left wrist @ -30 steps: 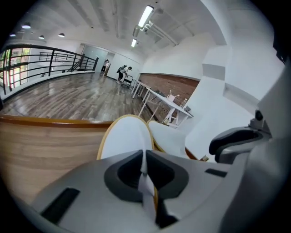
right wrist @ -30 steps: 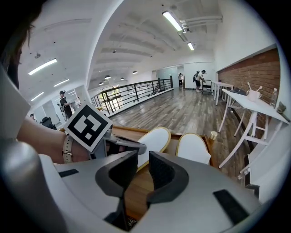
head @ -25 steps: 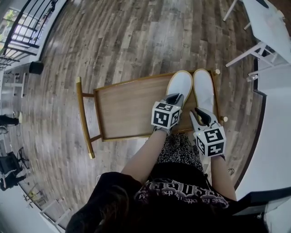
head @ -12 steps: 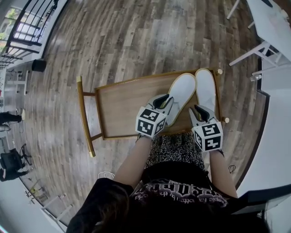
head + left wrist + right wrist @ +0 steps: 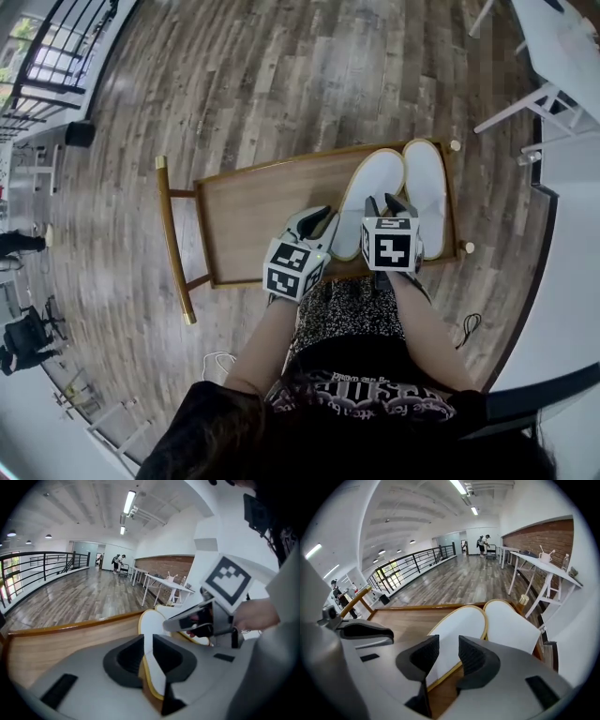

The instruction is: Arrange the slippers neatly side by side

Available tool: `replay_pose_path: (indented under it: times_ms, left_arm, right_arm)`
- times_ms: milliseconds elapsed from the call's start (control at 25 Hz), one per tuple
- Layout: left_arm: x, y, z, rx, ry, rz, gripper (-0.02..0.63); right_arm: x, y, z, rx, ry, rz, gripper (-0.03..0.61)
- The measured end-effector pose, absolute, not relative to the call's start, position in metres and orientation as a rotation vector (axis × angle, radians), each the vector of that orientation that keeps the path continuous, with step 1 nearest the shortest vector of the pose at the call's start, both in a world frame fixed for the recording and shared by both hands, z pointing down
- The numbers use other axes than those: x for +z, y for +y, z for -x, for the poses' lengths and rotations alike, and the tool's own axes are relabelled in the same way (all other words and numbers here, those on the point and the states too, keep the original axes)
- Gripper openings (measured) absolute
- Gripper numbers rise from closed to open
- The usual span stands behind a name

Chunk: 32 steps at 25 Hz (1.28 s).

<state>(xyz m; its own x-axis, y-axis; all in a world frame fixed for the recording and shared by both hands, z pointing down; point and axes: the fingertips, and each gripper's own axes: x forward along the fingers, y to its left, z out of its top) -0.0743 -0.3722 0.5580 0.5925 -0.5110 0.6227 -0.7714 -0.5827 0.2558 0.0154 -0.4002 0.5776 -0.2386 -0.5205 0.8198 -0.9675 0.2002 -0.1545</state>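
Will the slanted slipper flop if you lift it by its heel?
Probably a bit: the slipper looks thin and soft-edged. It is likely light, being so thin. With its flat sole, it should slide rather than roll.

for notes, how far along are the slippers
Done: both on the wooden tray, toes together. In hand: the left gripper pinches the angled slipper at its heel, jaws just eased wider; the right gripper, jaws just opened, has that heel between them unpressed. Left: swing it beside the straight slipper.
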Motion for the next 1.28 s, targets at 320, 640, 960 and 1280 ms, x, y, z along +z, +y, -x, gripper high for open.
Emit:
replay_pose_path:
  times_ms: [320, 640, 960, 1280]
  left_arm:
    - [0.534, -0.362, 0.082, 0.652, -1.013, -2.390, 0.051]
    - [0.535, -0.359, 0.093, 0.628, -1.015, -2.400, 0.051]
    - [0.538, -0.356, 0.109, 0.621, -1.018, -2.396, 0.051]
    - [0.531, -0.357, 0.096, 0.583, -0.997, -2.422, 0.051]
  right_arm:
    - [0.577, -0.407, -0.008, 1.017, -1.756, -1.428, 0.112]
    - [0.594, -0.409, -0.007, 1.003, -1.662, -1.448, 0.112]
    - [0.606, -0.388, -0.022, 0.813, -1.568, -1.363, 0.017]
    - [0.594, -0.384, -0.025, 0.675, -1.670, -1.241, 0.011]
